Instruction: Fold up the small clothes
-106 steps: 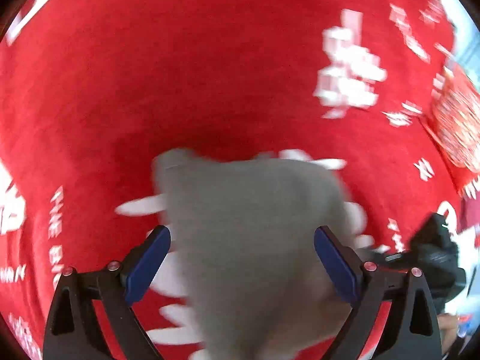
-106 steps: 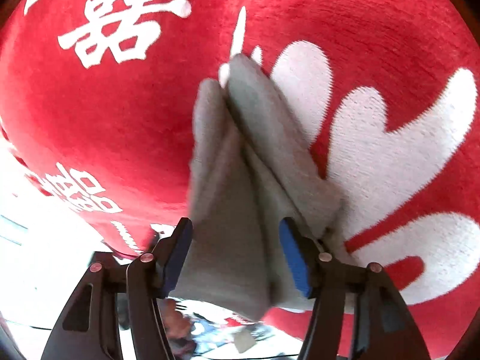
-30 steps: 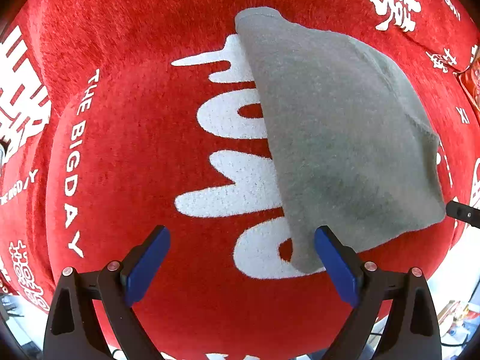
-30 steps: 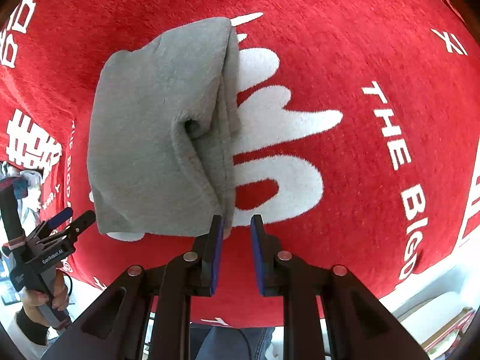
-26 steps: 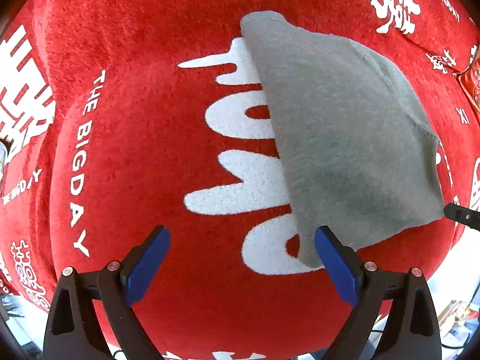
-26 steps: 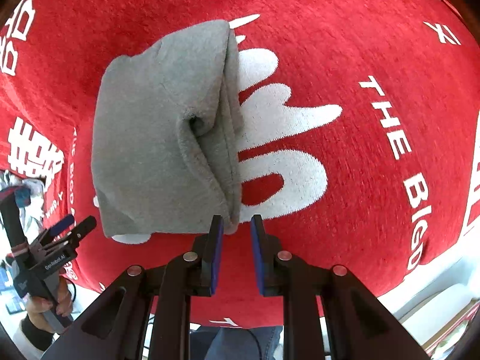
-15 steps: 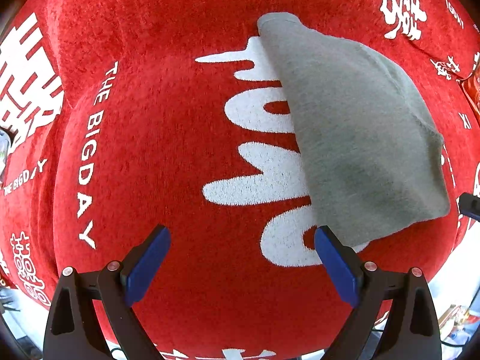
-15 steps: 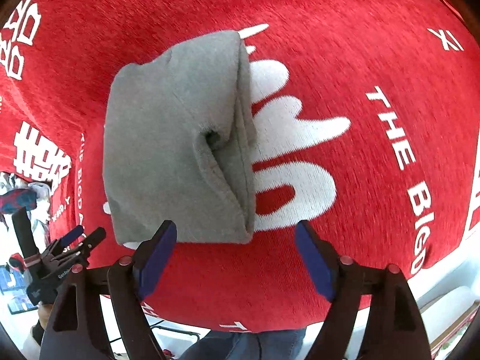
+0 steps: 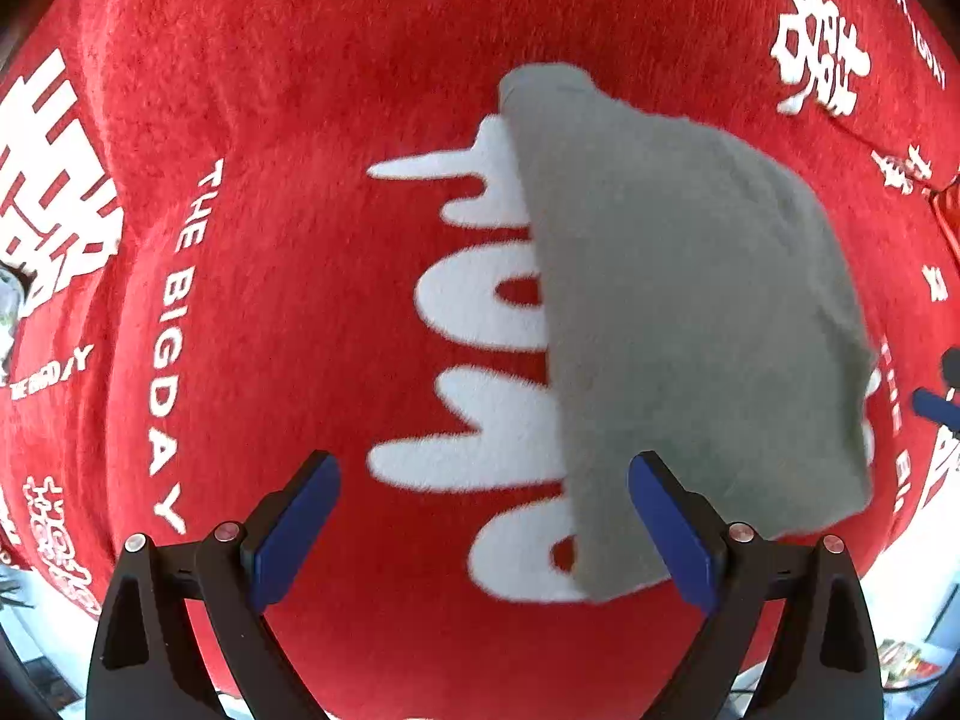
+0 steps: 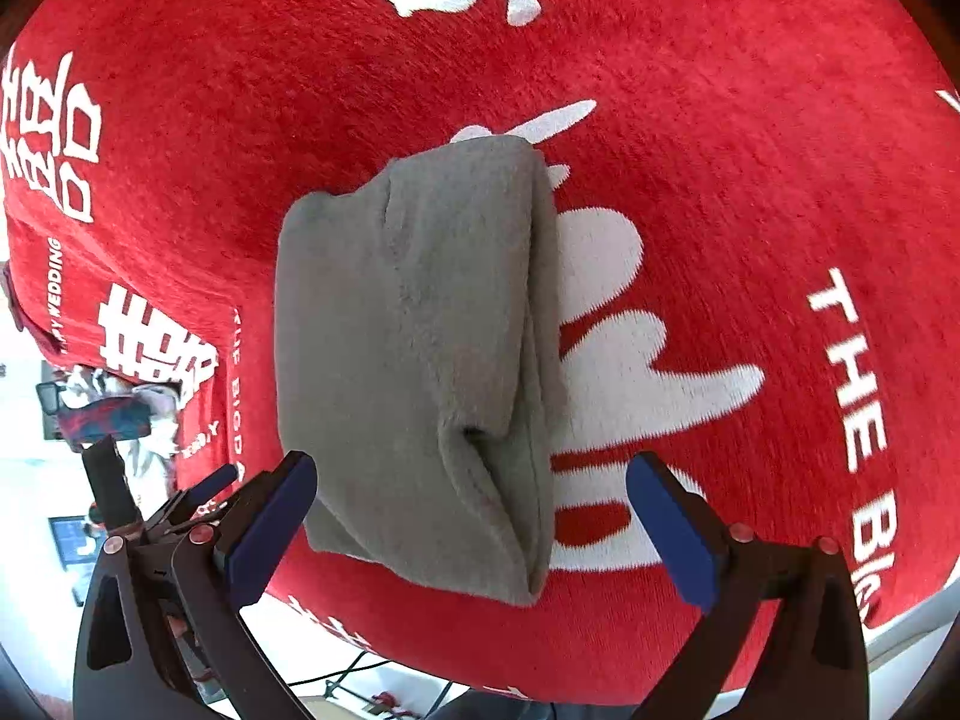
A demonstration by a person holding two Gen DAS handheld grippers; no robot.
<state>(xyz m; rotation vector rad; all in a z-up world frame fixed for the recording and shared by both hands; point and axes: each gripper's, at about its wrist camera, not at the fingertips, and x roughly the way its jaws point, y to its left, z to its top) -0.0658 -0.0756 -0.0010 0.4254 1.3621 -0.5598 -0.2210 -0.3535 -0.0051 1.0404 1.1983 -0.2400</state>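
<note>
A folded grey fleece garment (image 9: 684,324) lies flat on the red cloth (image 9: 312,192) with white lettering. In the left wrist view it lies to the right, its near corner by the right pad of my left gripper (image 9: 486,534), which is open and holds nothing. In the right wrist view the garment (image 10: 414,360) lies ahead, its near edge reaching between the blue pads of my right gripper (image 10: 468,534). Those jaws are opening wide; the pads do not press on the fabric. Layered fold edges show along the garment's right side.
The red cloth covers the whole table; its front edge (image 10: 600,678) drops off just under the right gripper. The other hand-held gripper (image 10: 156,516) shows at the lower left of the right wrist view. Clutter (image 10: 114,414) lies beyond the cloth's left edge.
My right gripper, shut a second ago beside the garment's near corner, has opened wide and moved closer over the garment. My left gripper stayed open and shifted a little; the garment lies still.
</note>
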